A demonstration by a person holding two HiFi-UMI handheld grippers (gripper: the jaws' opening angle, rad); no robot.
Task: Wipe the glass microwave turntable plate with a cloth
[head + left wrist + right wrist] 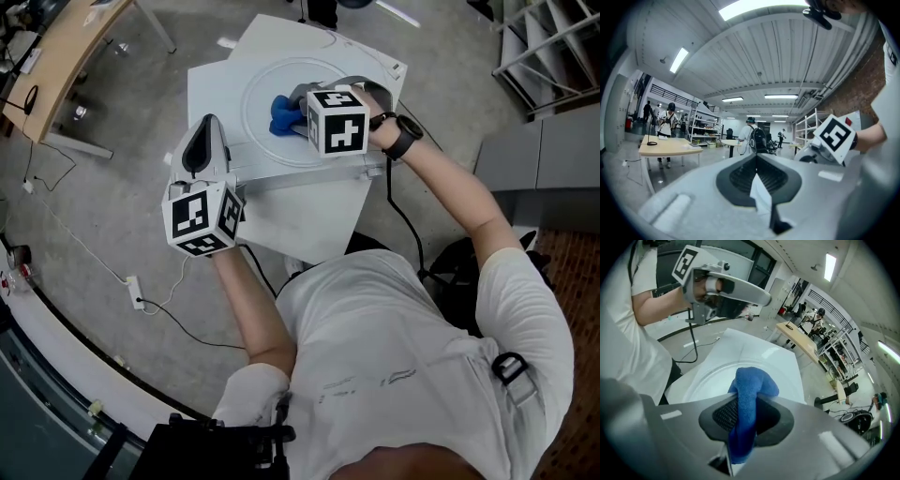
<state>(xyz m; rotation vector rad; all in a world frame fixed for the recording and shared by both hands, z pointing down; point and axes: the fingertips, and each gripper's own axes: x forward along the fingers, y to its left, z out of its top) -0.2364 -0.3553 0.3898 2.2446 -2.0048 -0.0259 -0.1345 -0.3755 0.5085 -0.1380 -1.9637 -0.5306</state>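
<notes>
Clamping the blue cloth (pixel 754 383) between its closed-down jaws, the right gripper (pixel 300 105) is holding it on the glass turntable plate (pixel 258 89), which is lying on the white table (pixel 211 84). The left gripper (pixel 207 128) is hovering over the table's left edge, jaws together and gripping nothing.

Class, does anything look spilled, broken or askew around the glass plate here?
Nothing stands out. The round glass turntable plate lies flat on the white table, with no spill or crack visible; the bunched blue cloth is clamped in the right gripper's fingers.
</notes>
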